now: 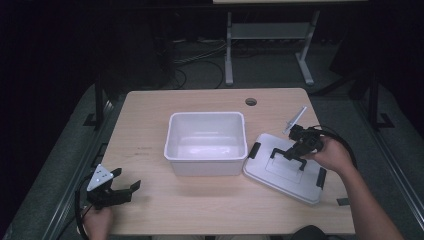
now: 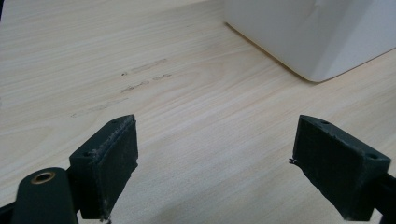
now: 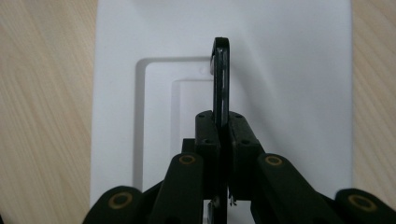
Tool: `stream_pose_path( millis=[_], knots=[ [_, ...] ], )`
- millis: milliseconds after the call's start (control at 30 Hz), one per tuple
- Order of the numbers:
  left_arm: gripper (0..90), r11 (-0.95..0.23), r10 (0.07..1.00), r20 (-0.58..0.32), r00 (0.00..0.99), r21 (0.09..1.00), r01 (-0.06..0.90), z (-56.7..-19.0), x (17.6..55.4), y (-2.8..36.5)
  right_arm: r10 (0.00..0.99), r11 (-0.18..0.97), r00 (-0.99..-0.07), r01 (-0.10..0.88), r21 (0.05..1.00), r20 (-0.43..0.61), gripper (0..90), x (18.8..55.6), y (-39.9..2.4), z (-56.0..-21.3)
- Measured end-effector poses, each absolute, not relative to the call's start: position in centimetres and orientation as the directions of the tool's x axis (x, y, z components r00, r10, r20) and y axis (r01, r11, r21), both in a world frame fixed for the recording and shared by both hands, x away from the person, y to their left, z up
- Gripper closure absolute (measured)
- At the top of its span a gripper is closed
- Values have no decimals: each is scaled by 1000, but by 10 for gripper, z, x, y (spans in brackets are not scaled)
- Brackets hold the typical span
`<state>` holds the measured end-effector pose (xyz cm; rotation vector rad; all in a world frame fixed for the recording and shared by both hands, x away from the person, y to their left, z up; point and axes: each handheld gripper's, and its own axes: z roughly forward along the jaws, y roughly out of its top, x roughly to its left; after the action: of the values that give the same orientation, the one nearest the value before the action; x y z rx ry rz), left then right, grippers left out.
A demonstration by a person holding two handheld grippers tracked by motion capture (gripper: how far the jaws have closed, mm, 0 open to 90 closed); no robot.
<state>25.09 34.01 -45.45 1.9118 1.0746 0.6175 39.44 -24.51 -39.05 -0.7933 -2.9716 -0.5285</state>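
A white lid (image 1: 277,175) with black latches lies flat on the table, right of an empty white bin (image 1: 205,167). The lid's black handle (image 1: 290,156) stands up from its middle. My right gripper (image 1: 300,147) is shut on that handle, reaching in from the right. In the right gripper view the thin handle (image 3: 220,74) runs upright between the pressed pads of the gripper (image 3: 223,126), above the lid (image 3: 289,70). My left gripper (image 1: 127,178) rests near the table's front left corner, open and holding nothing. In the left gripper view its jaws (image 2: 215,140) stand wide over bare wood.
The wooden table (image 1: 150,125) has a round cable hole (image 1: 251,101) at the back right. The bin's corner (image 2: 322,32) lies beyond the left gripper. A metal stand's legs (image 1: 229,60) rise on the dark floor behind the table.
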Motion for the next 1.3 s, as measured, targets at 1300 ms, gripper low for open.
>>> stream_pose_path(
  millis=[1300],
  knots=[
    [134, -289, 858, 23, 513, 847, 445, -454, 250, 339, 440, 823, -897, 418, 385, 33, 848, 364, -266, -313]
  ],
)
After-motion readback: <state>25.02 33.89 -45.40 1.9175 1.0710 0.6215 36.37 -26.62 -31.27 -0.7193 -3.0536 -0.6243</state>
